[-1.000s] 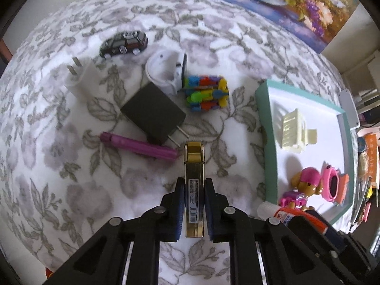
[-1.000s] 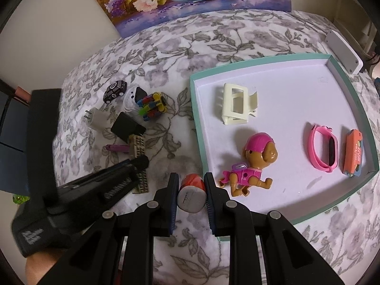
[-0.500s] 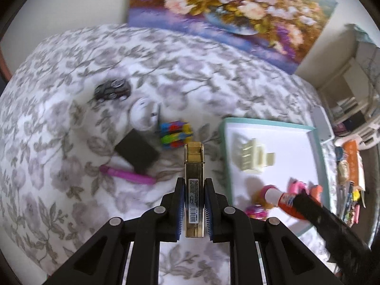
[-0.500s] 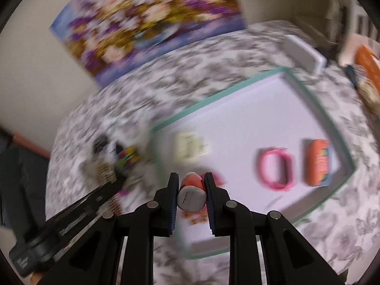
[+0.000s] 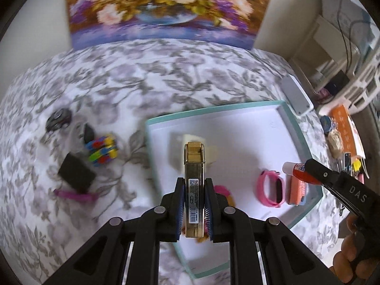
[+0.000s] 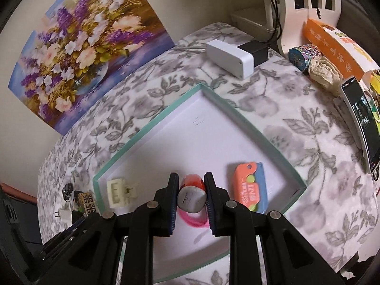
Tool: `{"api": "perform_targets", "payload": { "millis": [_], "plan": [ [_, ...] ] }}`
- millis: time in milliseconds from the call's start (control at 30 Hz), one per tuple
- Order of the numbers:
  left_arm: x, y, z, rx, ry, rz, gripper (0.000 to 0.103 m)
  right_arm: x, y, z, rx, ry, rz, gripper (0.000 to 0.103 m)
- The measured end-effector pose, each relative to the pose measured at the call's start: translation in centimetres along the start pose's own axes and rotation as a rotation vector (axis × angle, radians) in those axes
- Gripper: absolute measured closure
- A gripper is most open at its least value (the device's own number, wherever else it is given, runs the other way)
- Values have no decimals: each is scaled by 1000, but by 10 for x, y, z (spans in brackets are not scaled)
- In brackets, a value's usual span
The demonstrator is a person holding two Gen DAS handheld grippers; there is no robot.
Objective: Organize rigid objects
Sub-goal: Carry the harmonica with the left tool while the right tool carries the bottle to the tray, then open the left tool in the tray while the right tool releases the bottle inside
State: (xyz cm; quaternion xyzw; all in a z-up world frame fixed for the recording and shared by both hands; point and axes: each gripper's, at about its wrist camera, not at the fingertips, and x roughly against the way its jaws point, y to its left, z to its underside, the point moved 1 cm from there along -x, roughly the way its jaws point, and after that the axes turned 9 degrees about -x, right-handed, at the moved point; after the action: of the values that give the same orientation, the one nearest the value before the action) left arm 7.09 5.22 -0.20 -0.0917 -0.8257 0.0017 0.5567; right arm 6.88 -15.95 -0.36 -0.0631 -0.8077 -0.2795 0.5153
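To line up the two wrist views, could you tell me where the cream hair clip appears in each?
Left wrist: the cream hair clip lies mid-frame in the tray, mostly hidden behind the gold case.
Right wrist: hair clip at lower left, in the tray's corner.
Shared landmark: the orange cutter.

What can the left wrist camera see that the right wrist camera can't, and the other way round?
Only the left wrist view shows the multicoloured block toy, the black charger and the purple pen lying on the floral cloth left of the tray, plus the barcode label on the gold case held in the left tool.

Only the right wrist view shows the phone, the white box and the grey base of the glue stick held in the right tool.

Both show the teal-edged tray, the cream hair clip, the pink wristband, the orange case and the flower painting.
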Motion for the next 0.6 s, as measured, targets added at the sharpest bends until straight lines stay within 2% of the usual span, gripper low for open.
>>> {"api": "perform_targets", "payload": {
  "millis": [300,600],
  "plan": [
    [-34,-37,-18,-79,29,-13,86,-10,-8,-10,31,-27,59,81],
    [-52,-47,-15,-96,56,-32,86,-20,-24,-12,24,-6,96,80]
  ]
}}
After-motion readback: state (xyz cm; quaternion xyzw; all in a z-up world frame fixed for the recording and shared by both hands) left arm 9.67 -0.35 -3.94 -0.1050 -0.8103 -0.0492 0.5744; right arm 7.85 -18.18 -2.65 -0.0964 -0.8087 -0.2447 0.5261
